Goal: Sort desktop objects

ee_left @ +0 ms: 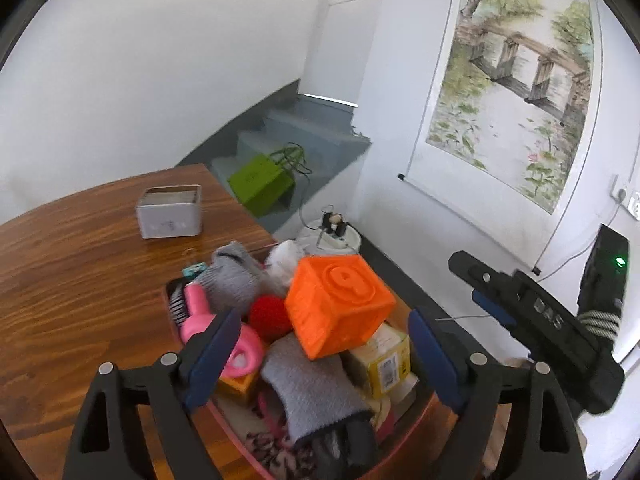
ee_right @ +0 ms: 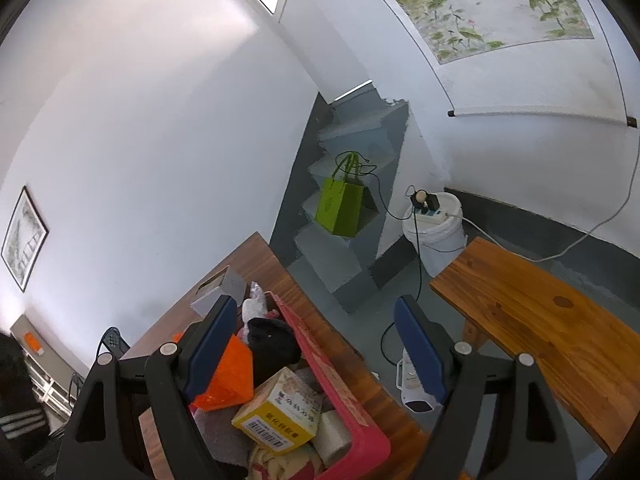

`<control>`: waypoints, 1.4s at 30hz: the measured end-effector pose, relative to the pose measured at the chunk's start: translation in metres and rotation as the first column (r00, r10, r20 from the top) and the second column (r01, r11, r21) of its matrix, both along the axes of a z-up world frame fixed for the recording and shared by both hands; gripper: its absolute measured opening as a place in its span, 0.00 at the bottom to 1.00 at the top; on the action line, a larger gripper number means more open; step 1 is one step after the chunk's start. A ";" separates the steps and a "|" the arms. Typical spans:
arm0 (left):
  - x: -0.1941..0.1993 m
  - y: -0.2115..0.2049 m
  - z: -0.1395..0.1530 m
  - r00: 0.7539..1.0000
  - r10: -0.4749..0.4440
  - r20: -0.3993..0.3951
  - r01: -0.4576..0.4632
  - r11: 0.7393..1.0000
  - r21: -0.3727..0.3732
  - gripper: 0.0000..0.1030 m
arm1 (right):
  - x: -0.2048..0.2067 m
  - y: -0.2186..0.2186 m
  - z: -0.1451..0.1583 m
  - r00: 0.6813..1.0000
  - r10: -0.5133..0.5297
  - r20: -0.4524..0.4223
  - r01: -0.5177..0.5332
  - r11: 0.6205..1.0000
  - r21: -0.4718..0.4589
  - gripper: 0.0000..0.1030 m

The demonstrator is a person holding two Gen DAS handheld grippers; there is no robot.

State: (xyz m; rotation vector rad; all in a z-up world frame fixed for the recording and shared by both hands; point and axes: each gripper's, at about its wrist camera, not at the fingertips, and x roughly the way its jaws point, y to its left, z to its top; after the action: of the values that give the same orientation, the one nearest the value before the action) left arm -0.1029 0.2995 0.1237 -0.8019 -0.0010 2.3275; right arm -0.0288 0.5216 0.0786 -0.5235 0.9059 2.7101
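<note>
Basket (ee_right: 360, 420): red, sits at the edge of the wooden surface (ee_left: 80, 280), heaped full. On top an orange block (ee_left: 340, 304) lies tilted, resting on a yellow box (ee_left: 384, 360) and a grey sock (ee_left: 312, 384). Beside it: a red ball (ee_left: 268, 316), a pink brush (ee_left: 196, 312), a second grey sock (ee_left: 232, 280), something white and fluffy (ee_left: 282, 264). A grey tin (ee_left: 170, 212) stands apart on the surface, further back.

Stage cannot be settled: the heap fits things just gathered in, or things waiting to be taken out.

Judgement on handling: the block is the loosest, topmost piece; any grip there should close across two flat faces, as a corner grip would likely slip. Lifting from below would topple the pile.

Left tool (ee_left: 320, 360): fingers spread wide, empty, hanging over the heap, with the block between and beyond the tips; no contact visible.

Right tool (ee_right: 316, 360): likewise spread wide, empty, over the basket's outer rim.
</note>
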 end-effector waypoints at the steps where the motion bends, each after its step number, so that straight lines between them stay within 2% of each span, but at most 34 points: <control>1: 0.007 -0.006 0.000 1.000 0.022 -0.016 -0.022 1.000 -0.005 0.85 | 0.000 0.001 -0.001 1.000 -0.007 0.003 0.007 1.000 -0.002 0.81; 3: 0.023 -0.018 -0.001 0.995 0.082 -0.062 -0.084 0.996 -0.026 0.85 | 0.000 0.005 -0.003 1.000 -0.018 0.010 0.018 1.000 -0.007 0.81; 5: 0.037 -0.030 -0.006 0.989 0.129 -0.077 -0.133 0.990 -0.040 1.00 | -0.002 0.007 -0.005 0.999 -0.025 0.022 0.025 1.000 -0.013 0.81; 12: 0.075 -0.069 -0.034 0.961 0.266 -0.070 -0.271 0.960 -0.070 1.00 | -0.006 -0.007 -0.019 0.993 -0.040 0.114 0.033 0.998 0.063 0.81; 15: 0.085 -0.078 -0.043 0.956 0.291 -0.037 -0.293 0.953 -0.078 1.00 | 0.010 -0.027 -0.029 0.986 0.009 0.168 -0.026 0.995 0.097 0.81; 18: 0.094 -0.073 -0.042 0.962 0.269 -0.034 -0.271 0.959 -0.084 1.00 | 0.045 -0.056 -0.024 0.983 0.077 0.167 -0.107 0.978 0.177 0.82; 21: 0.102 -0.068 -0.040 0.968 0.248 -0.030 -0.250 0.964 -0.090 1.00 | 0.075 -0.083 -0.013 0.960 0.192 0.206 -0.247 0.924 0.293 0.84; 24: 0.111 -0.063 -0.039 0.974 0.227 -0.027 -0.228 0.969 -0.096 1.00 | 0.094 -0.105 -0.008 0.905 0.305 0.296 -0.403 0.837 0.371 0.84; 25: 0.113 -0.061 -0.038 0.975 0.219 -0.026 -0.221 0.970 -0.098 1.00 | 0.102 -0.112 -0.007 0.890 0.317 0.326 -0.434 0.808 0.399 0.84; 27: 0.118 -0.058 -0.037 0.978 0.206 -0.023 -0.208 0.973 -0.098 1.00 | 0.112 -0.120 -0.008 0.882 0.307 0.357 -0.447 0.785 0.429 0.84; 30: 0.123 -0.053 -0.031 0.979 0.204 -0.031 -0.206 0.974 -0.096 1.00 | 0.124 -0.121 -0.011 0.876 0.317 0.364 -0.459 0.782 0.422 0.84; 34: 0.128 -0.042 -0.028 0.981 0.186 -0.064 -0.193 0.970 -0.146 1.00 | 0.127 -0.115 -0.018 0.887 0.285 0.363 -0.429 0.800 0.419 0.84; 42: 0.137 -0.032 -0.024 0.978 0.158 -0.134 -0.180 0.968 -0.177 1.00 | 0.121 -0.090 -0.031 0.905 0.250 0.345 -0.358 0.885 0.298 0.84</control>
State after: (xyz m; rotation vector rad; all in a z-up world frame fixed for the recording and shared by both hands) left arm 0.0343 0.2675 0.0997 -0.7796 0.2139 2.5632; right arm 0.0919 0.4318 0.0480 -1.0333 0.2564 2.8592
